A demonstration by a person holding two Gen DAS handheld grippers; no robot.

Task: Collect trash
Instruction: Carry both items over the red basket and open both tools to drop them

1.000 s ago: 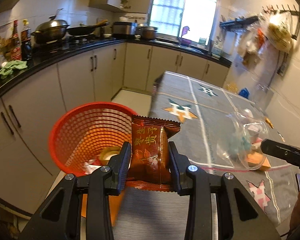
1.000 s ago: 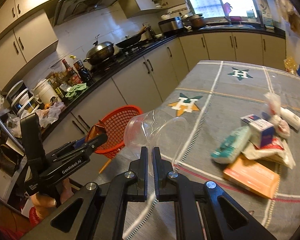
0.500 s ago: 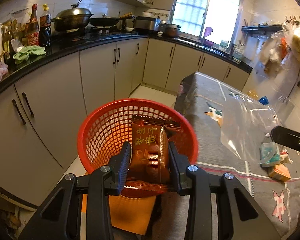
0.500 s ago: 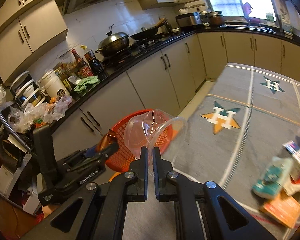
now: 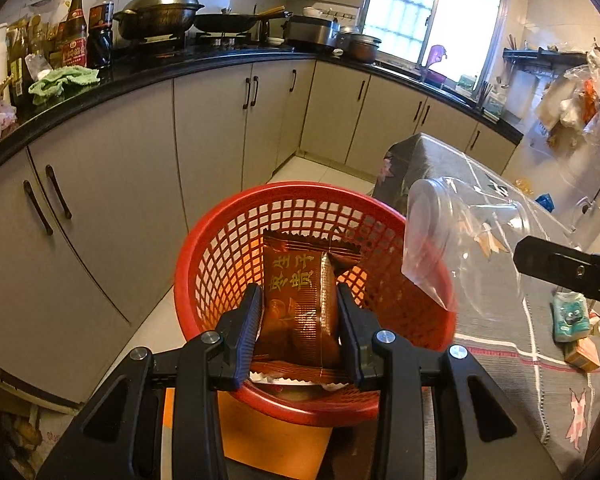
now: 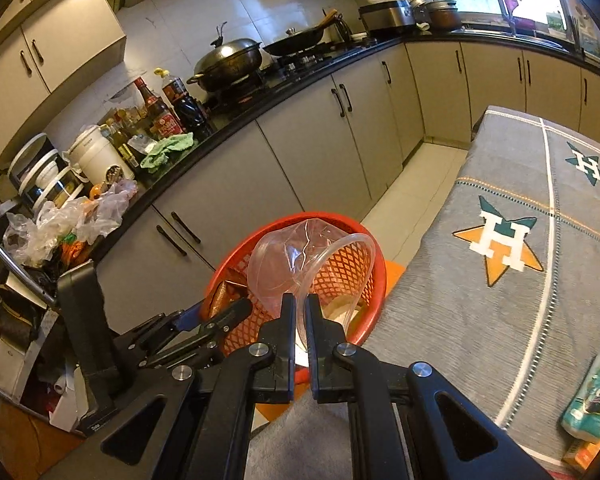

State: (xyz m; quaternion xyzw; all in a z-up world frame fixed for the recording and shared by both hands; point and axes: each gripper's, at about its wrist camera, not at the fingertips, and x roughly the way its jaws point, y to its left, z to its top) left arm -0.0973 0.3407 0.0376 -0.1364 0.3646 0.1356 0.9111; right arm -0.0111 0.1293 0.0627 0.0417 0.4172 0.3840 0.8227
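Grey patterned cloth on the bench bears leftover packets, while over the round red plastic mesh basket, already holding scraps, the right tool pinches a clear plastic cup and the left tool clamps a brown foil snack packet, both unreleased.

Daylight enters through the window, overexposed to near white in both views. Rest of the kitchen is dim, with a warm yellowish cast. Strong fisheye bending: cabinets and counter edges curve, corners vignette to black. Slight motion blur on the tablecloth and basket rim. Soft glare on the clear cup.
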